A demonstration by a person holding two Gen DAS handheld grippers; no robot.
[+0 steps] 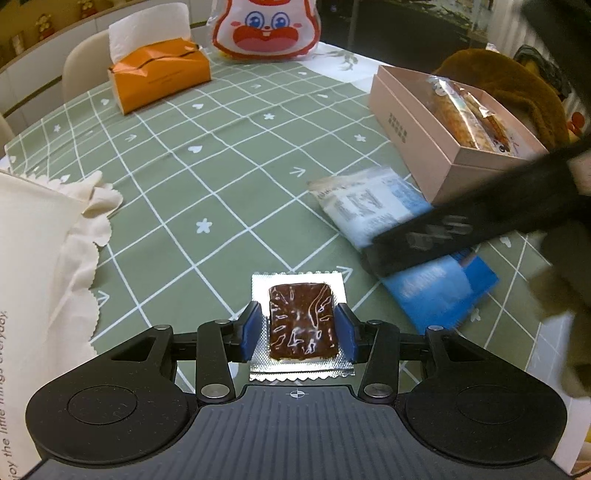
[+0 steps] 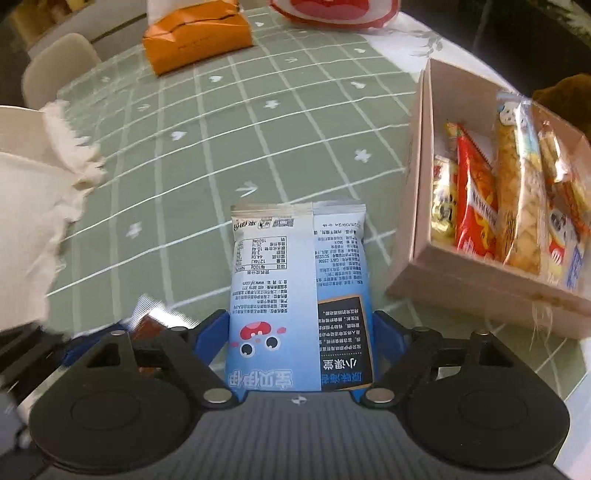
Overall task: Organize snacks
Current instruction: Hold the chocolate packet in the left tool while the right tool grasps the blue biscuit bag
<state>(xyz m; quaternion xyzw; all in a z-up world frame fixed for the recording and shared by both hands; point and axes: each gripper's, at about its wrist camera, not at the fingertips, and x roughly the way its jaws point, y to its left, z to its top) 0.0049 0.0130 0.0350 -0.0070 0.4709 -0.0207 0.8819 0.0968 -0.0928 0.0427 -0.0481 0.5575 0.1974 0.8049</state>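
Note:
My left gripper [image 1: 299, 332] is shut on a brown snack bar in a clear and silver wrapper [image 1: 301, 321], just above the green checked tablecloth [image 1: 207, 173]. My right gripper [image 2: 301, 343] is shut on a blue and white snack packet [image 2: 299, 291], held above the cloth left of the pink box [image 2: 417, 218]. The box holds several wrapped snacks [image 2: 517, 199]. In the left wrist view the right gripper shows as a blurred dark bar across the blue packet [image 1: 373, 203], in front of the pink box [image 1: 413, 140].
An orange tissue box [image 1: 159, 74] and a rabbit-faced white bag [image 1: 266, 29] stand at the far side. A cream cloth with scalloped edge [image 1: 48, 236] lies at left. A brown plush thing [image 1: 517, 85] sits behind the pink box. Pale chairs stand beyond the table.

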